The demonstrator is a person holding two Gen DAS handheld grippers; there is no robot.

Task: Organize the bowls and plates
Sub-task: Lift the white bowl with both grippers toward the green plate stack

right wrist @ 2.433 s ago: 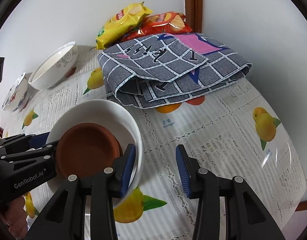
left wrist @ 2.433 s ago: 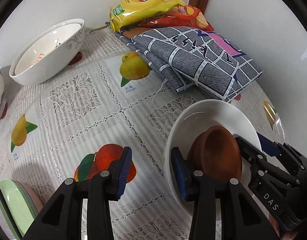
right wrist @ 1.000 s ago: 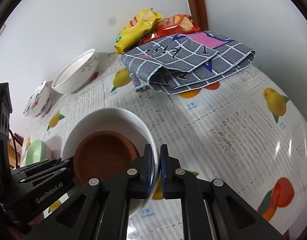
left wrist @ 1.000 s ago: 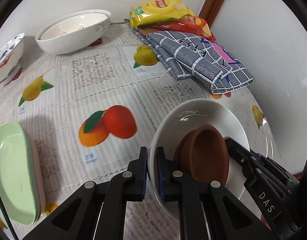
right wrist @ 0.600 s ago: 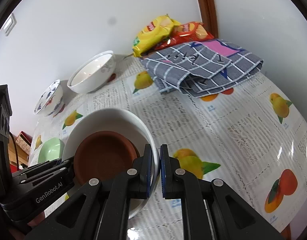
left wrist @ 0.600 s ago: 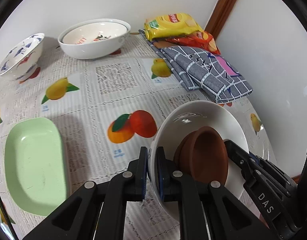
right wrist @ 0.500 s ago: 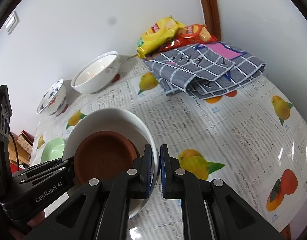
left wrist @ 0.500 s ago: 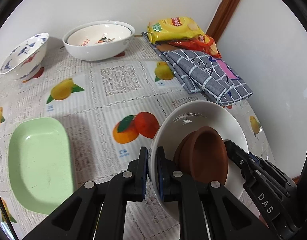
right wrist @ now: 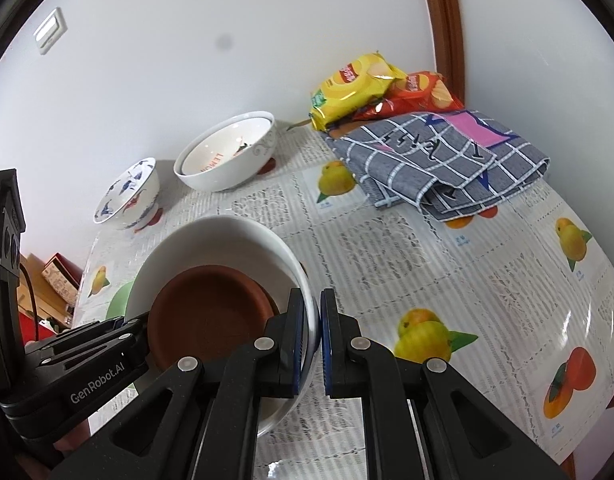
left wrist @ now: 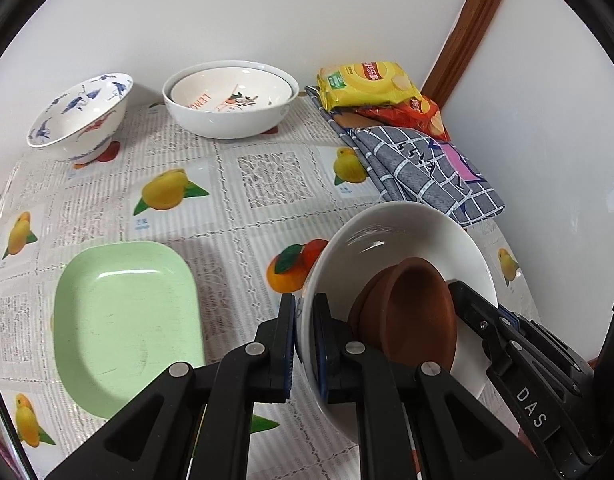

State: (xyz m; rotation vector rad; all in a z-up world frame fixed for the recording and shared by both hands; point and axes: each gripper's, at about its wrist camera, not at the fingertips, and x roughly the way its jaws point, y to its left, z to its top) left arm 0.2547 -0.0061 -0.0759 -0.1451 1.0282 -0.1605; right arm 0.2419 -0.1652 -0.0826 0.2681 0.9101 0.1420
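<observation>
The left gripper (left wrist: 303, 334) and the right gripper (right wrist: 314, 334) each clench opposite rims of a white bowl (left wrist: 391, 236), held above the table (left wrist: 267, 184) with brown saucers (left wrist: 419, 312) inside. A green plate (left wrist: 123, 320) lies below left; two more bowls (left wrist: 227, 120) stand by the wall.

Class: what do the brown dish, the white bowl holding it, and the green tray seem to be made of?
Brown dish: matte, unglazed, probably terracotta. White bowl: glossy with sharp highlights, likely glazed ceramic. Green tray: dull sheen, faint scuffs, probably plastic or melamine.
</observation>
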